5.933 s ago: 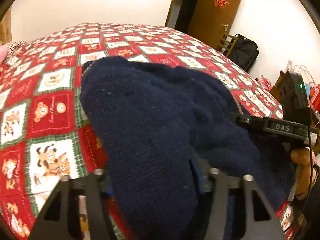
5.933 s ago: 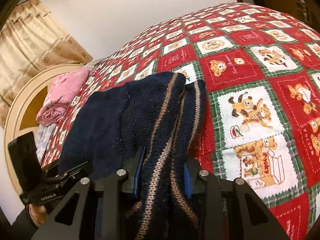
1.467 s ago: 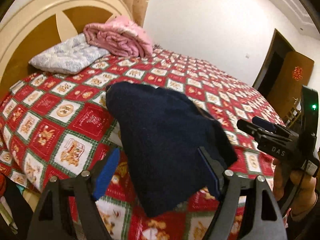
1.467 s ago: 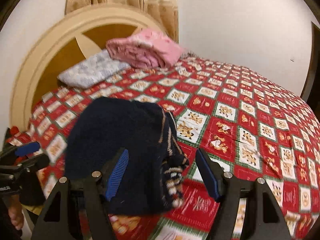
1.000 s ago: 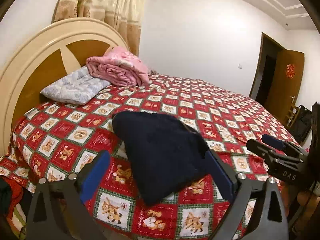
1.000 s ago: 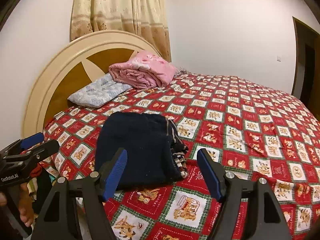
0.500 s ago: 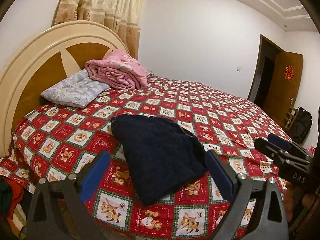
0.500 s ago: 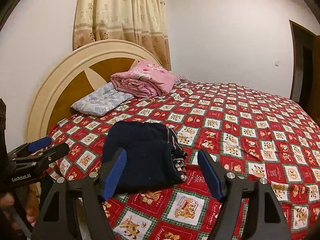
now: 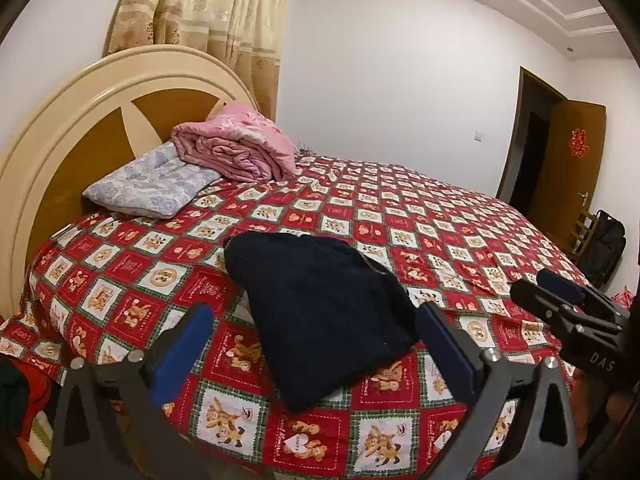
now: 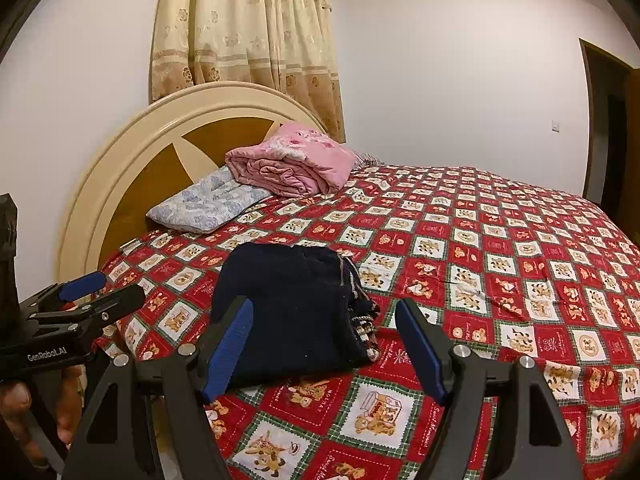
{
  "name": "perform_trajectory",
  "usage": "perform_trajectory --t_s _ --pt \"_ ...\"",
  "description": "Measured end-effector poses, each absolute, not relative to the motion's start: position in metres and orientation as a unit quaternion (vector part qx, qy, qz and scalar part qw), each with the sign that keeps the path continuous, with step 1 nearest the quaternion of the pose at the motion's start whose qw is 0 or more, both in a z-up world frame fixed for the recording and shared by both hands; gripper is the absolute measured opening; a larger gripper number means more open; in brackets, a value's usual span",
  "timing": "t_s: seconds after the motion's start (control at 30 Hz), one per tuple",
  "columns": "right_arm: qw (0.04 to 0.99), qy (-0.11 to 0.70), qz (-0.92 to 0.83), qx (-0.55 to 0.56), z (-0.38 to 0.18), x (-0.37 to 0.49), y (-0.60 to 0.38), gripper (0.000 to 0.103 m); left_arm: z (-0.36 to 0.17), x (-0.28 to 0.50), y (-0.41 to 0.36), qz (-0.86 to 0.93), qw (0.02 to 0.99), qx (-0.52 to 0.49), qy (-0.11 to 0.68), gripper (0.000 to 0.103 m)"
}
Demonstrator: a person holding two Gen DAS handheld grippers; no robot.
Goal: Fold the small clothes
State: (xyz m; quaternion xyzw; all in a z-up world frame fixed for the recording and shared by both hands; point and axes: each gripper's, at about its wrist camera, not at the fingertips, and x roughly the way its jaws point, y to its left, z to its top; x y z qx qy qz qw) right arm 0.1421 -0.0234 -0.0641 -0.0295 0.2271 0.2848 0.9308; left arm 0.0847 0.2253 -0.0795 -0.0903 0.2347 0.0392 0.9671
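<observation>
Navy knit sweater (image 9: pixel 320 312) lies folded on the bed (image 10: pixel 520 272), ahead of and between both open, empty jaws; I judge the right gripper (image 10: pixel 324 344) nearer than the left gripper (image 9: pixel 316 344).

A red, white and green checked bedspread with bear prints (image 9: pixel 420 216) is covering the bed. At ten o'clock, a rolled pink blanket (image 9: pixel 236 148) is lying partly on a pale blue floral pillow (image 9: pixel 152 184), which is leaning against the rounded cream-and-brown wooden headboard (image 9: pixel 80 120). A brown wooden door (image 9: pixel 576 160) is standing open at two o'clock.

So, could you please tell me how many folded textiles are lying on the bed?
3: navy sweater near the front edge, pink blanket and bluish pillow by the headboard.
</observation>
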Motion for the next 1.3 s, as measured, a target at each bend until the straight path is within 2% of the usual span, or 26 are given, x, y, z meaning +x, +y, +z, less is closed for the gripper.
perform_trajectory --t_s 1.3 --pt "0.932 0.198 0.302 -0.036 -0.061 0.124 -0.017 0.074 -0.076 0.085 0.222 0.047 0.97 -0.07 0.229 0.103"
